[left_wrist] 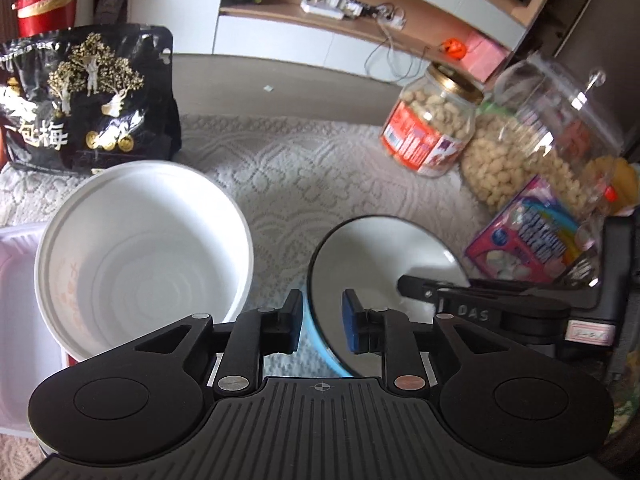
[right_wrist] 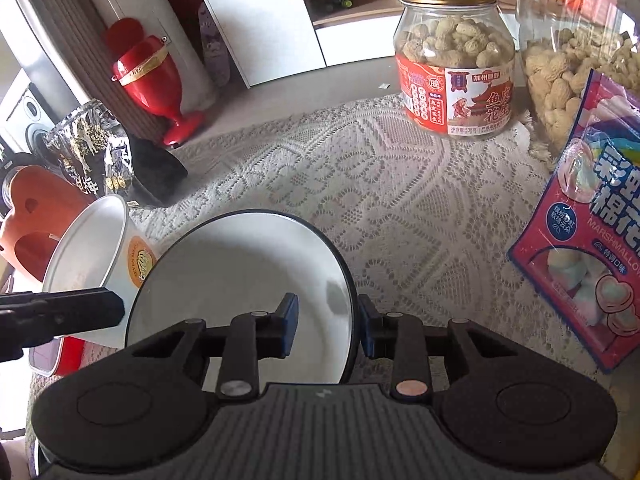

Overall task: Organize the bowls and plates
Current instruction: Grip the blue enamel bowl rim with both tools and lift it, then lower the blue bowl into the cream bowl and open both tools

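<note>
A white enamel bowl with a dark rim and blue outside stands on the lace cloth. My left gripper straddles its near-left rim, jaws slightly apart, one pad inside and one outside. My right gripper straddles its right rim the same way, with a gap at the pads; it also shows in the left wrist view. A white paper tub stands just left of the bowl, in a white tray.
A black snack bag stands behind the tub. A peanut jar, a clear jar of peanuts and a pink marshmallow bag stand at the right. A red vessel and an orange heart box are at the left.
</note>
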